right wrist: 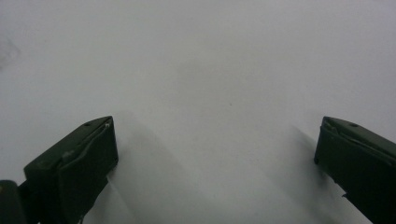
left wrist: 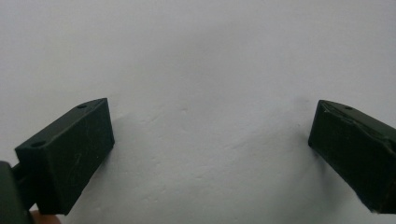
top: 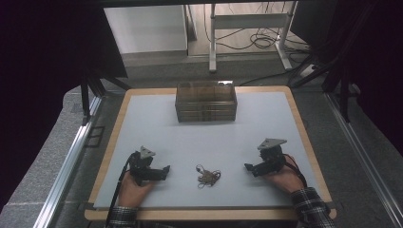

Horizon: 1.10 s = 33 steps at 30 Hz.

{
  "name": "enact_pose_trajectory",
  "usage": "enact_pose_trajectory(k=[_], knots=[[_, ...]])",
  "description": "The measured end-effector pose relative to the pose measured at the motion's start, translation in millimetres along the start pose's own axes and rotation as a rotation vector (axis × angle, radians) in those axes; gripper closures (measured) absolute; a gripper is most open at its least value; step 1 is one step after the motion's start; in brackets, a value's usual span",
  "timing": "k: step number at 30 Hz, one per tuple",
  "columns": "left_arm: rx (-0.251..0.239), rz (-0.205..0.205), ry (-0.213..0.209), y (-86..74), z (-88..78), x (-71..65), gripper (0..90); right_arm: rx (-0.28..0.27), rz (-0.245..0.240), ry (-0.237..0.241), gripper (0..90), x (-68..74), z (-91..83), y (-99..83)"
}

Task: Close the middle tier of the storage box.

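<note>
A small tangled heap of thin cord or chain (top: 207, 176) lies on the pale grey mat near the front, midway between the two hands. To its left my left gripper (top: 165, 171) rests low on the mat, pointing right toward the heap. In the left gripper view its jaws stand wide apart around bare mat, and the left gripper (left wrist: 210, 140) is open. On the other side my right gripper (top: 248, 167) points left toward the heap. The right gripper (right wrist: 215, 149) is likewise open over bare mat.
A smoky translucent box (top: 206, 101) with drawers stands at the back middle of the mat (top: 266, 128). The mat lies on a wooden table whose rim (top: 304, 137) shows around it. Black frame posts and metal rails flank the table.
</note>
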<state>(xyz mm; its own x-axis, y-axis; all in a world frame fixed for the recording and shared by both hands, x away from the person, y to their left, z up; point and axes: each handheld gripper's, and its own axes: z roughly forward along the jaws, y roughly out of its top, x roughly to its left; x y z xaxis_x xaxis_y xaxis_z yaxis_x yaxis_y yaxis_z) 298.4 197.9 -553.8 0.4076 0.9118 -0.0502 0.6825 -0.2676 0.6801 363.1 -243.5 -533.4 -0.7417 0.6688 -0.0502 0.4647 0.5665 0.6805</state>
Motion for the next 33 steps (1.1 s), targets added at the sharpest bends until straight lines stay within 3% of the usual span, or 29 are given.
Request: enact_pose_trajectory(k=[16,25,33], knots=[[0.0,-0.001,0.0,0.0,0.0,0.0,0.6,-0.003,-0.009,0.014,0.0,-1.7,0.3,0.4],[0.0,-0.001,0.0,0.0,0.0,0.0,0.6,0.029,-0.012,0.008,1.0,0.8,-0.9,5.3],[-0.001,-0.001,0.0,-0.1,-0.1,0.0,0.6,0.016,-0.033,0.001,2.0,3.6,-3.8,10.2]])
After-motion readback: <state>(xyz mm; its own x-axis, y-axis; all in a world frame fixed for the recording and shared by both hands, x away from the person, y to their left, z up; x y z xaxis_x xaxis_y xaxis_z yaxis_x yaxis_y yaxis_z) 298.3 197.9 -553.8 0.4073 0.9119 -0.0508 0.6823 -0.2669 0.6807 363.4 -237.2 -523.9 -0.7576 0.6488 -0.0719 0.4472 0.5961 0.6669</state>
